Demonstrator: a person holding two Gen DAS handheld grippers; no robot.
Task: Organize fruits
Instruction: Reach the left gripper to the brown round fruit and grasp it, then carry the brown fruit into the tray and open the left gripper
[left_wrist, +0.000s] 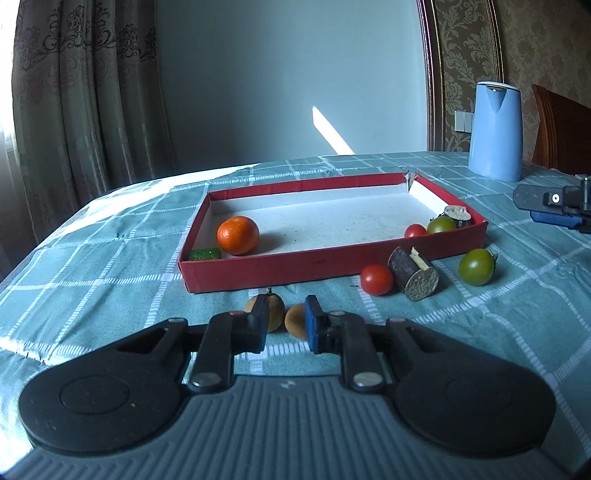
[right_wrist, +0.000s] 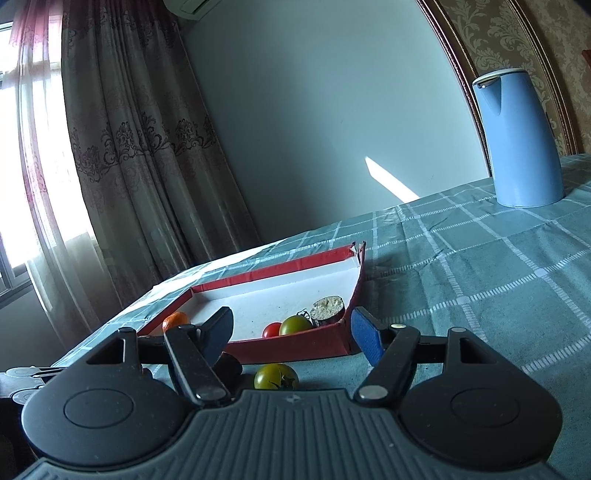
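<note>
A red box lid tray holds an orange, a green piece, a red tomato, a green tomato and a dark cane piece. In front of it on the cloth lie a red tomato, a cane piece, a green tomato and two brown longans. My left gripper is open, its fingers around the longans. My right gripper is open above a green tomato, near the tray's corner.
A blue kettle stands at the table's back right, also in the right wrist view. A wooden chair is behind it. Curtains hang at the left. The right gripper's body shows at the right edge of the left wrist view.
</note>
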